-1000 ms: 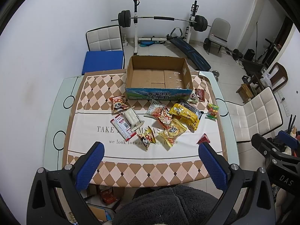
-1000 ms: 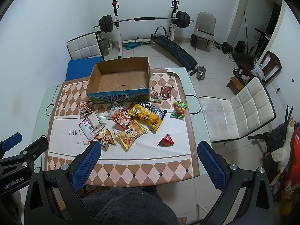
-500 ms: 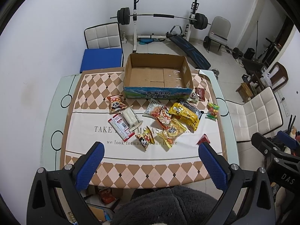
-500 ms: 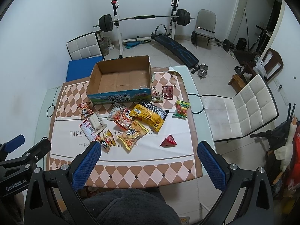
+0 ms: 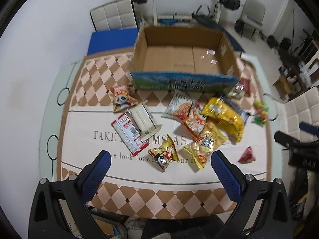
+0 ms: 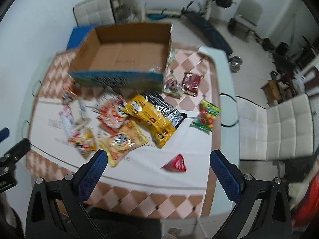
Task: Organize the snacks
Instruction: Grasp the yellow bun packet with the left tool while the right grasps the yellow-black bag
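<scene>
The table (image 5: 59,91) carries everything: a checked cloth, an open box (image 5: 185,57) at the far side with bare cardboard showing inside, and the snacks scattered on the cloth between the box and the near edge. None of the snacks is in the box yet, so the sorting looks to be at its start.

The biggest packet is the yellow bag (image 6: 151,117), lying on a slant with its long axis running from far-left to near-right; it sits in the middle of the heap, overlapping a black packet behind it. The orange packets (image 5: 194,117) lie just left of it. A green candy bag (image 6: 206,117) lies apart to the right, and a dark red packet (image 6: 191,83) sits near the box's right corner. To the left are a red-and-white carton (image 5: 128,133) and two panda packets, one (image 5: 164,155) near and one (image 5: 121,99) far.

Both tongs are spread wide and hold nothing, hovering above the near edge. The left tongs (image 5: 159,171) have the near panda packet straight ahead between their fingers, its length slanting across them. The right tongs (image 6: 159,171) have the small red triangle (image 6: 175,164) directly ahead and close, well apart from the heap; the right hand is plainly the nearer one to it, so it seems the likely first pick.
</scene>
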### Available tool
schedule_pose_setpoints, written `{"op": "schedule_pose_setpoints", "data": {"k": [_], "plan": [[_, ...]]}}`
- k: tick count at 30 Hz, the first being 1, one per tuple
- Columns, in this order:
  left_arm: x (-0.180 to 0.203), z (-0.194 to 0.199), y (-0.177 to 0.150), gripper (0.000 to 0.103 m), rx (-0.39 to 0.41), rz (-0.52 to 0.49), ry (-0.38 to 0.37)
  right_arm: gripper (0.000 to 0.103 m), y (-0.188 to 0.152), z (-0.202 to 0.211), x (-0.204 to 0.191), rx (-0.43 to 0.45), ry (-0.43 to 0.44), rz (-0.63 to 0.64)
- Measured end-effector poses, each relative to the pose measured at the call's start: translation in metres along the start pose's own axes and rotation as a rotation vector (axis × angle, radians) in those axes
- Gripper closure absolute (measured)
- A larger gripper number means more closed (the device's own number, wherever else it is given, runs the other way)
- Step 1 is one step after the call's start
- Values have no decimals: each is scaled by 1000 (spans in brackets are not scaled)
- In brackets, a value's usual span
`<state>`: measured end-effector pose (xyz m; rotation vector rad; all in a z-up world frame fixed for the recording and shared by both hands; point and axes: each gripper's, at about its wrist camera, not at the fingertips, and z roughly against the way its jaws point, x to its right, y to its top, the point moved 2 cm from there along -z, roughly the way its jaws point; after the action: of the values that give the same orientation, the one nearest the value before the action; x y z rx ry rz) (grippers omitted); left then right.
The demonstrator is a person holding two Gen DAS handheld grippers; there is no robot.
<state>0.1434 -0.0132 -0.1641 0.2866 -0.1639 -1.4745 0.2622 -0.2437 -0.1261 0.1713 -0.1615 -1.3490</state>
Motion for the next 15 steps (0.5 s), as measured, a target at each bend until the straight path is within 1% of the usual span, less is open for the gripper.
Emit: {"op": "schedule_pose_setpoints", "data": {"k": [3,5,7,9,11,15], "plan": [[11,-40,2,0,-41,-6,13,0,19,-63,8,-66,28,77],[20,-69,3,0,-73,-1,7,0,31,-103,9,-102,36,139],[28,-88,3,0,-100,3,3,0,43,-144,8,-138,51,197],[38,-114,3,0,-132,4,-2,0,47,-171,6,-172,73,242],[46,-130,2,0,-152,4,-5,0,55,-200,0,-196,82,300],[59,-155,-1,0,-186,13,-28,0,65,-240,-11,-248,118,388]]}}
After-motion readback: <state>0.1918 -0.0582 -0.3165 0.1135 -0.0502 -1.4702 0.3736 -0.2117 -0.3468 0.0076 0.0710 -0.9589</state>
